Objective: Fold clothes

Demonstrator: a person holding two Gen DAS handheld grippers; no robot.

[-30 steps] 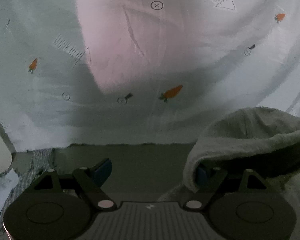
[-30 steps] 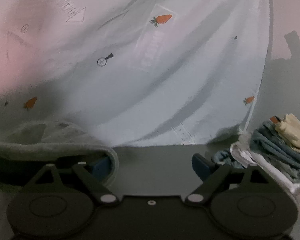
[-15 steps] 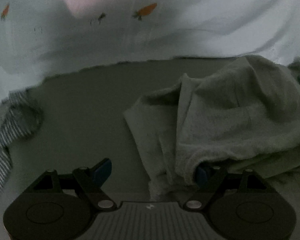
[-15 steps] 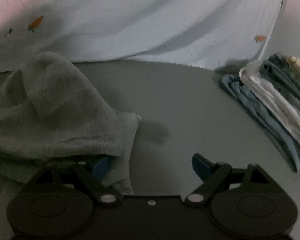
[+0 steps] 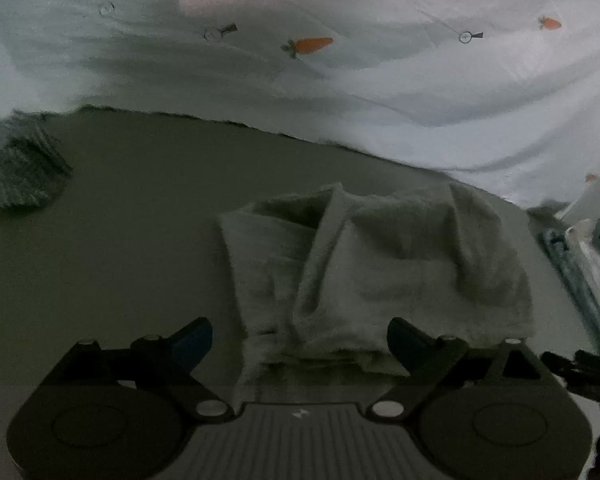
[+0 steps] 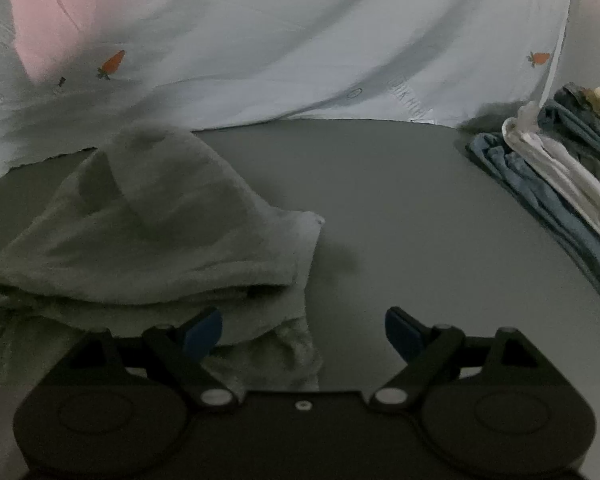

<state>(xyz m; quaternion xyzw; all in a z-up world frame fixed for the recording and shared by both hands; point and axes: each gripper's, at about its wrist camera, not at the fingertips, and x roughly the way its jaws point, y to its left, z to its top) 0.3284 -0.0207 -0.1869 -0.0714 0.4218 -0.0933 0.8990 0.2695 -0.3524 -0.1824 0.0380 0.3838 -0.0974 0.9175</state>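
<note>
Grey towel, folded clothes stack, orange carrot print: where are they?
grey towel (image 6: pixel 152 216): right wrist view, crumpled top.
folded clothes stack (image 6: pixel 548 184): right wrist view, layered edges.
carrot print (image 5: pixel 310 45): left wrist view, orange body.

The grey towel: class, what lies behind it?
Behind the towel runs bare table, then a carrot-print sheet hanging to the table's edge. Whatever lies beyond the sheet is covered.

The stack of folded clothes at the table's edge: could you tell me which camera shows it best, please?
The right wrist view: the stack of folded clothes lies along its right side, with blue, white and cream layers distinguishable. The left wrist view catches only a dim sliver of the stack at its right edge, colours unclear.
</note>
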